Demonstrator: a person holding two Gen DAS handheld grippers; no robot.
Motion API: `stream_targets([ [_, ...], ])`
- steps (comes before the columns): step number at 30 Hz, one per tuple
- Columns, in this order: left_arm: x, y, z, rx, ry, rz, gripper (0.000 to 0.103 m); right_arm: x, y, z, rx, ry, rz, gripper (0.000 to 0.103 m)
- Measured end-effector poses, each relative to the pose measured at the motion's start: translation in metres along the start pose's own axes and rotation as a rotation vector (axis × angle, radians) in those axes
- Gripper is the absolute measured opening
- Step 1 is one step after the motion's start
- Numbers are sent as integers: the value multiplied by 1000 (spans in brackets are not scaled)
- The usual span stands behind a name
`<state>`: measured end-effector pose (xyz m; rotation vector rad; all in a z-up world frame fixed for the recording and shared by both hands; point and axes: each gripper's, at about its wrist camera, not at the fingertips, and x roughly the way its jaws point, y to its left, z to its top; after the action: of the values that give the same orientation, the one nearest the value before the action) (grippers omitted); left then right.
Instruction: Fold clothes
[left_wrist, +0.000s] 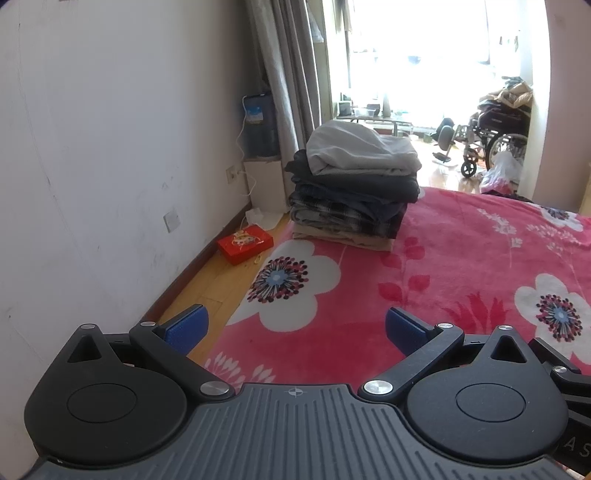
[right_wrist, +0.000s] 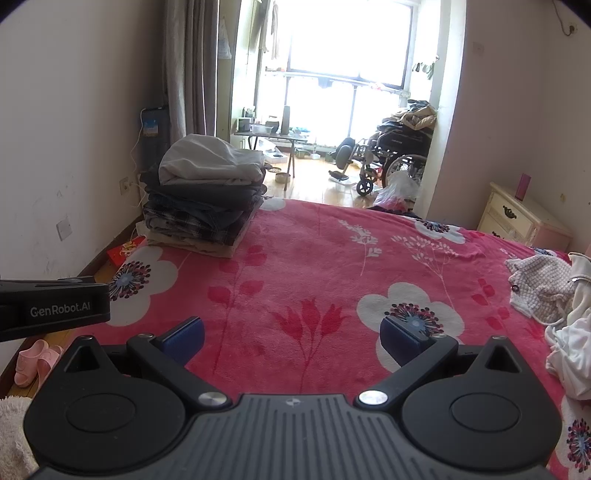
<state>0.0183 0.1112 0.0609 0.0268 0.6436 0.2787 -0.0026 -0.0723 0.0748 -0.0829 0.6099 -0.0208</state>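
Note:
A stack of folded clothes (left_wrist: 354, 184), grey garment on top, dark and plaid ones below, stands at the far left corner of the bed; it also shows in the right wrist view (right_wrist: 203, 199). Loose unfolded clothes, a checked one (right_wrist: 539, 291) and white ones (right_wrist: 572, 350), lie at the bed's right edge. My left gripper (left_wrist: 295, 328) is open and empty above the bed's near left edge. My right gripper (right_wrist: 291, 338) is open and empty above the bed's middle. The left gripper's body (right_wrist: 51, 306) shows at the left of the right wrist view.
The bed has a pink flowered blanket (right_wrist: 314, 258). A white wall (left_wrist: 110, 147) runs along the left with a strip of wooden floor and a red box (left_wrist: 243, 243). Pink slippers (right_wrist: 33, 358) lie on the floor. A nightstand (right_wrist: 517, 218) and a wheelchair (right_wrist: 395, 158) stand beyond.

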Motion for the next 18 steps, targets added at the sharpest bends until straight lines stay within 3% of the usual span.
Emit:
stream_targets([
  [18, 0, 5, 0, -7, 3, 6, 103, -2, 5, 1, -16, -3, 1, 103],
])
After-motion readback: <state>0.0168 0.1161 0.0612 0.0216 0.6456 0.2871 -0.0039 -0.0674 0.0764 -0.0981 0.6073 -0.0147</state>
